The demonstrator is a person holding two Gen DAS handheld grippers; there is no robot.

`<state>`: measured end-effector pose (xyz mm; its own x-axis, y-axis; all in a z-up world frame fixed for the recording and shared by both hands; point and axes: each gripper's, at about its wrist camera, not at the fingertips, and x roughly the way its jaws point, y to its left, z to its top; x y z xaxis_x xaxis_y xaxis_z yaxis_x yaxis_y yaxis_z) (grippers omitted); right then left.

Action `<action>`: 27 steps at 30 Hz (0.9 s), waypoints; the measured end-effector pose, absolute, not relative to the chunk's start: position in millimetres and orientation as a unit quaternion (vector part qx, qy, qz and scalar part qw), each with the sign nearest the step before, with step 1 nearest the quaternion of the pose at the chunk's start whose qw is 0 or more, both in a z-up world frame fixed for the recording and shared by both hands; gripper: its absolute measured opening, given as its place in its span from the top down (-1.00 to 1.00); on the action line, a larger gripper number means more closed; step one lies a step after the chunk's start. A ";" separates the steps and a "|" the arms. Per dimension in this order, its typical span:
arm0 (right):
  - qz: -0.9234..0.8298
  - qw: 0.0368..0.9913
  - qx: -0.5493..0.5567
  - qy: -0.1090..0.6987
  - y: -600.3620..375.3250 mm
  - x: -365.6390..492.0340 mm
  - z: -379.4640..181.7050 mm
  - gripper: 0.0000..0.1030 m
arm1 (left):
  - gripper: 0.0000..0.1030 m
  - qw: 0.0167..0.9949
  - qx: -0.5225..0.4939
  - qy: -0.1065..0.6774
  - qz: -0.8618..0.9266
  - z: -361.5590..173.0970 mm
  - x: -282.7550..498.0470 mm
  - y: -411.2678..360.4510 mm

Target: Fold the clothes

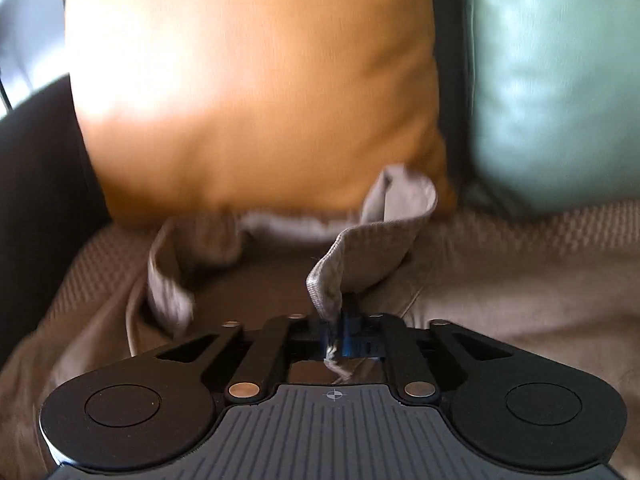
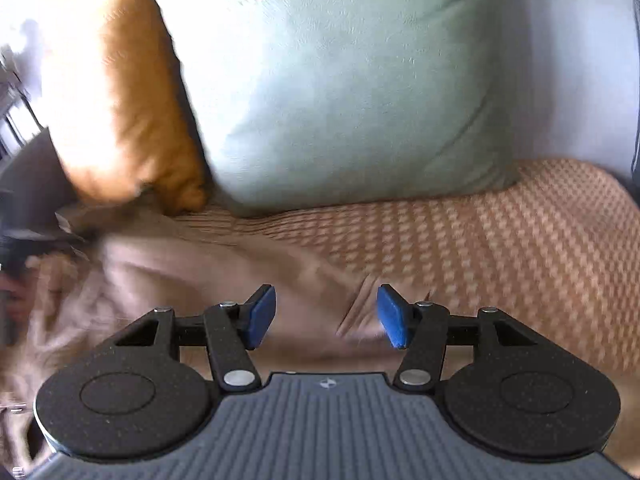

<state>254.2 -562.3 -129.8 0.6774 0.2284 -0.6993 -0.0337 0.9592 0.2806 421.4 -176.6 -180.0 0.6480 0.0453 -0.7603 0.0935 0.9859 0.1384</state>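
Support is a bed or couch under a tan waffle-weave cover [image 2: 520,240]. Directly on it: orange cushion [image 1: 248,92] at 12 o'clock in the left wrist view, pale green cushion [image 2: 340,92] at 12 in the right wrist view — the two touch side by side. Brown-grey garment [image 2: 208,276] lies rumpled at 9 o'clock there, partly blurred. Dark surface at far left — can't identify.

A home: sofa cushions [image 2: 340,88] (orange, pale green) on a woven throw [image 2: 500,248].
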 end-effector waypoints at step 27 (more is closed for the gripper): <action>0.238 0.839 0.206 0.444 -374.1 -24.6 -160.2 0.36 | -0.19 0.829 -0.088 0.535 -0.134 -182.0 105.0 -159.9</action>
